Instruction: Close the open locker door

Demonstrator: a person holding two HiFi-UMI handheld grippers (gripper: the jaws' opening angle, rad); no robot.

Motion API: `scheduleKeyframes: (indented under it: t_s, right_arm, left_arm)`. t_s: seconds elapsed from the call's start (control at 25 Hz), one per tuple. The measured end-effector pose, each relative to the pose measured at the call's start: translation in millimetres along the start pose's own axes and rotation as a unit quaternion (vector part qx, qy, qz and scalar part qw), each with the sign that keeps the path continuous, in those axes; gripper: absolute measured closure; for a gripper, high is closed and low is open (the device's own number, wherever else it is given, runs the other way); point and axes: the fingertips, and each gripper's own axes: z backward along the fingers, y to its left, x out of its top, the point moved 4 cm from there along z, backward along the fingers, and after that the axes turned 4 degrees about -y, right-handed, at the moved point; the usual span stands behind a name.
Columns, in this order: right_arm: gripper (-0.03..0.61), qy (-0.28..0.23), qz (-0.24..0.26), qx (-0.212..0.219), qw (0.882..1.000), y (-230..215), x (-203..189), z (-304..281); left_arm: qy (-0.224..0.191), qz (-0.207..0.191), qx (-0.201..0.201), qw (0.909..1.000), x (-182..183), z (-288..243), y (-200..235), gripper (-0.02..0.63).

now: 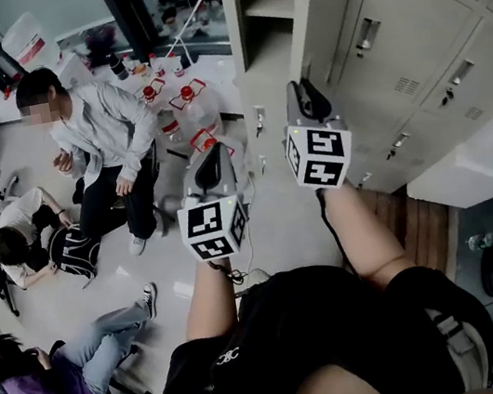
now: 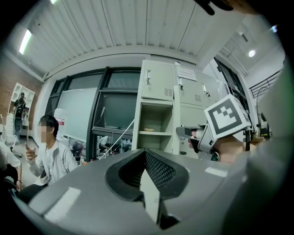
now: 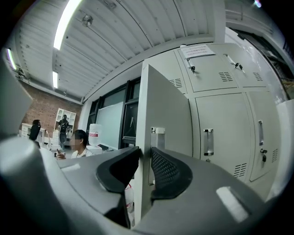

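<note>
The open locker door [image 1: 325,19] is pale grey and swings out from the top row of lockers [image 1: 426,37]. My right gripper [image 1: 306,88] is raised to the door's free edge. In the right gripper view the door [image 3: 166,108] stands edge-on between the jaws of my right gripper [image 3: 144,153], and both pads lie against it. The open compartment [image 2: 156,120] has a shelf with a small item on it. My left gripper [image 1: 212,164] hangs lower and to the left, away from the lockers. Seen in its own view, the left gripper [image 2: 145,152] is shut with nothing in it.
Closed locker doors [image 3: 216,133] with handles fill the right side. A seated person [image 1: 101,146] and others [image 1: 22,235] occupy the floor to the left. Bottles with red caps [image 1: 179,95] stand near the locker's base. A white bench top [image 1: 478,169] juts out lower right.
</note>
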Motion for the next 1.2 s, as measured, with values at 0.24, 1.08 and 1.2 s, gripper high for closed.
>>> scheduleKeyframes:
  t_s: [0.24,1.08,1.2]
  right_arm:
    - [0.485,-0.004,0.004,-0.016,1.000,18.9,-0.1,-20.4]
    - [0.497,0.017,0.024,-0.056,0.998,62.5,-6.4,-114.2]
    - [0.497,0.020,0.030,-0.062,0.997,65.6,-7.3,-127.4]
  left_arm:
    - [-0.001,-0.002,-0.007,1.0000,1.5,-4.5,25.0,0.614]
    - [-0.016,0.002,-0.022,0.9996,8.8,-18.7,97.5,0.614]
    - [-0.019,0.003,-0.021,0.9996,9.2,-18.7,104.2,0.614]
